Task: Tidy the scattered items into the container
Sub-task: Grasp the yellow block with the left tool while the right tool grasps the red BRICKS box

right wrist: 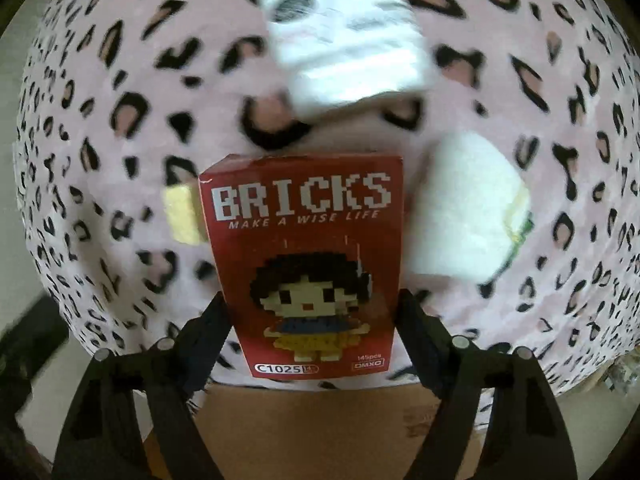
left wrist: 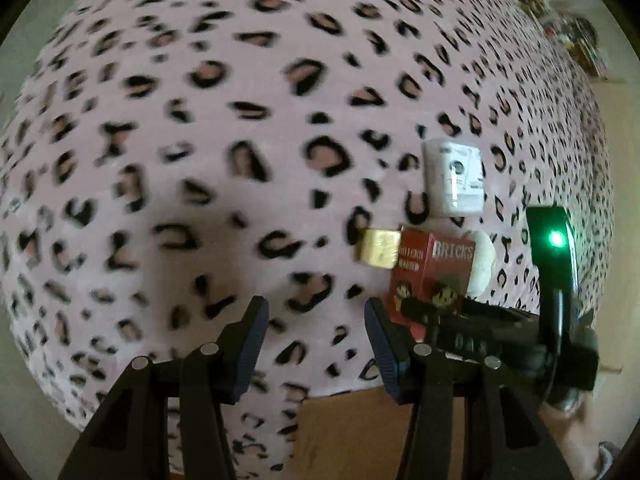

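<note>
Right wrist view: right gripper (right wrist: 310,312) pinches the red box (right wrist: 304,264) by its sides, upright above the blanket (right wrist: 100,140). Left gripper (left wrist: 316,344) hangs spread, holding nothing. Remaining on the blanket: white box (left wrist: 454,178), gold block (left wrist: 378,248), cream plush (right wrist: 468,208). A brown surface (right wrist: 320,432) below may be the container; blur prevents confirmation. Red box is printed "BRICKS", corners sharp, undamaged. Task appears early.
</note>
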`<control>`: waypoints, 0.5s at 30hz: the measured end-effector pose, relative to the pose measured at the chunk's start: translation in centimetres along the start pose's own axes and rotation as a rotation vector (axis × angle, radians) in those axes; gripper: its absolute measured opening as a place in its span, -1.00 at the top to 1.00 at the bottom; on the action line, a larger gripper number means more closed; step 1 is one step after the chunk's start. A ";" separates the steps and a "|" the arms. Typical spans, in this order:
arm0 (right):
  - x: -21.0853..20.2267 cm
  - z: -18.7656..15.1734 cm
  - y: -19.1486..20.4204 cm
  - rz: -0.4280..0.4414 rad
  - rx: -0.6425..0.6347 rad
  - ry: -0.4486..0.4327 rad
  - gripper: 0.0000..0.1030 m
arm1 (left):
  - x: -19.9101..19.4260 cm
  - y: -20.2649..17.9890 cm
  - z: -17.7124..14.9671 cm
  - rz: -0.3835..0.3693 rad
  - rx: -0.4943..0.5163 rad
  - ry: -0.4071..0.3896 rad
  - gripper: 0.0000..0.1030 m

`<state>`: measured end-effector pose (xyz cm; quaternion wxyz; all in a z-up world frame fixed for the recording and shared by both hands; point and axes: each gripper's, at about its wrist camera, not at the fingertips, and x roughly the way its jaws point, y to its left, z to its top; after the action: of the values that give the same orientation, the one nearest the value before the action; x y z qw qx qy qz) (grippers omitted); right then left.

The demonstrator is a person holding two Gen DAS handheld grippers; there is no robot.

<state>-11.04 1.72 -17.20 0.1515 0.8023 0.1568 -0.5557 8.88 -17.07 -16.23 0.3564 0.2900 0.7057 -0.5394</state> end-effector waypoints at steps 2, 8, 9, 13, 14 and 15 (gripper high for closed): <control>0.4 -0.3 -1.3 0.014 0.003 0.005 -0.58 | 1.8 -1.5 0.9 -0.005 0.041 0.026 0.01; 0.8 -1.7 -5.1 -0.012 0.023 0.013 -0.57 | 6.5 -5.5 2.6 0.033 0.170 0.086 0.01; 0.9 -1.8 -5.7 -0.015 0.030 0.017 -0.57 | 7.2 -5.9 2.8 0.043 0.184 0.091 0.01; 1.7 -2.1 -7.5 0.013 0.073 0.026 -0.57 | 9.0 -6.0 3.6 0.109 0.189 0.091 0.06; 1.8 -2.1 -7.6 0.017 0.072 0.026 -0.57 | 9.2 -5.7 3.8 0.117 0.179 0.087 0.22; 1.8 -2.1 -7.6 0.018 0.069 0.025 -0.57 | 9.3 -5.3 4.0 0.114 0.168 0.084 0.37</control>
<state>-11.85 9.59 -18.72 0.1266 0.8154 0.1322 -0.5492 0.08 -21.98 -21.56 0.3308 0.3809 0.6547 -0.5629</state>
